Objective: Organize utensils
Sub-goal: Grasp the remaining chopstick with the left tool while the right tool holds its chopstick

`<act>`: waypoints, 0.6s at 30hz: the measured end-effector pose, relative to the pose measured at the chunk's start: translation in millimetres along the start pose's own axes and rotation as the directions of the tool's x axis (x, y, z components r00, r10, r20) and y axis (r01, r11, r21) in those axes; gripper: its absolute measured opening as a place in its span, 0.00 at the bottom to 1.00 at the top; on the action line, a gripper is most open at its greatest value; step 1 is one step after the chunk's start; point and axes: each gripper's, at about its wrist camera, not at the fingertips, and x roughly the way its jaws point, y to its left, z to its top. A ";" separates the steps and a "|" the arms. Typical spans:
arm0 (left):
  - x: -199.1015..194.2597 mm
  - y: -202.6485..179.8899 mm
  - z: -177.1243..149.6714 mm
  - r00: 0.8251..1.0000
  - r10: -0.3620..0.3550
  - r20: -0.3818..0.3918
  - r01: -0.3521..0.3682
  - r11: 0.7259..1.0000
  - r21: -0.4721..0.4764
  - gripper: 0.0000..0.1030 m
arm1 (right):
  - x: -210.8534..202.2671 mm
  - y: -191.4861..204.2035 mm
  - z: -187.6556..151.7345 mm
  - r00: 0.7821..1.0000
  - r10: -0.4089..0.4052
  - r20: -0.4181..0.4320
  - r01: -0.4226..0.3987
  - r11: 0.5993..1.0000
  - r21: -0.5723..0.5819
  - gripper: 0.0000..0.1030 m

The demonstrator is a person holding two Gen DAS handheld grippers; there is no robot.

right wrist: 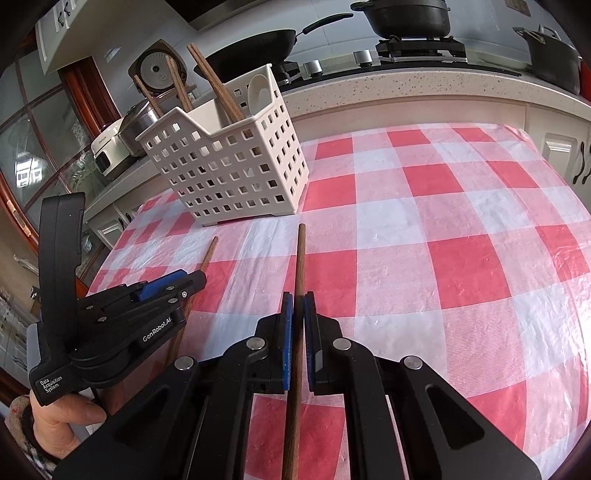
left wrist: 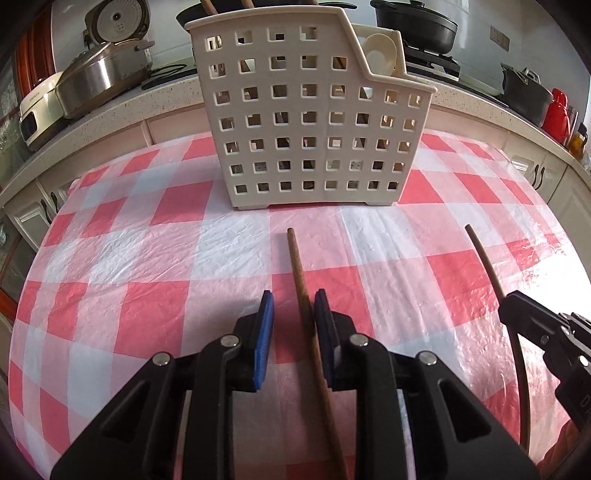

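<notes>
**Both grippers on chopsticks, caddy ahead**

Left gripper (left wrist: pixel 293 314) points steeply down at the table (left wrist: pixel 110 314). Its jaws are narrowed round a brown chopstick (left wrist: pixel 300 280); the right pad touches the stick, the left blue pad (left wrist: pixel 265 332) stands off with a gap, so no full pinch. The stick's far tip lies on the cloth just short of the caddy's front side.

Right gripper (right wrist: pixel 298 314) also tilts down, jaws pressed together on a second chopstick (right wrist: pixel 300 266), pinched between both pads; the tip reaches toward the caddy's near corner. In the right wrist view a hand (right wrist: pixel 62 417) with a patterned sleeve cuff grips the left tool's handle at lower left.

White perforated caddy (left wrist: pixel 314 122) stands upright toward the table's far edge, holding several chopsticks (right wrist: pixel 218 92) and a white spoon (right wrist: pixel 258 92). Table wears a crinkled red-and-white check plastic cloth.

Behind: speckled counter (right wrist: pixel 406 85), rice cooker (left wrist: pixel 118 22), steel pot (left wrist: pixel 96 74), black wok (right wrist: pixel 258 40), black pot (right wrist: pixel 406 14) on a gas hob, white cabinets below.
</notes>
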 end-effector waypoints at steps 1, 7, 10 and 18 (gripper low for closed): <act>0.1 -0.6 0.5 1.000 0.004 0.000 -0.004 1.000 0.003 0.22 | -0.3 0.6 -0.2 1.000 -0.003 0.000 0.003 1.000 -0.002 0.07; -0.1 1.5 -0.2 1.000 -0.015 0.000 0.015 1.000 -0.013 0.22 | -1.6 4.1 -2.2 1.000 -0.027 0.002 0.027 1.000 -0.013 0.07; -0.1 2.6 -0.1 1.000 -0.018 0.002 0.018 1.000 -0.016 0.18 | -2.2 6.0 -3.2 0.999 -0.039 0.002 0.039 0.999 -0.018 0.07; -0.4 6.2 0.1 0.999 -0.050 0.007 0.050 0.998 -0.025 0.06 | -6.6 12.6 -1.6 0.998 -0.058 0.014 0.058 0.998 -0.025 0.07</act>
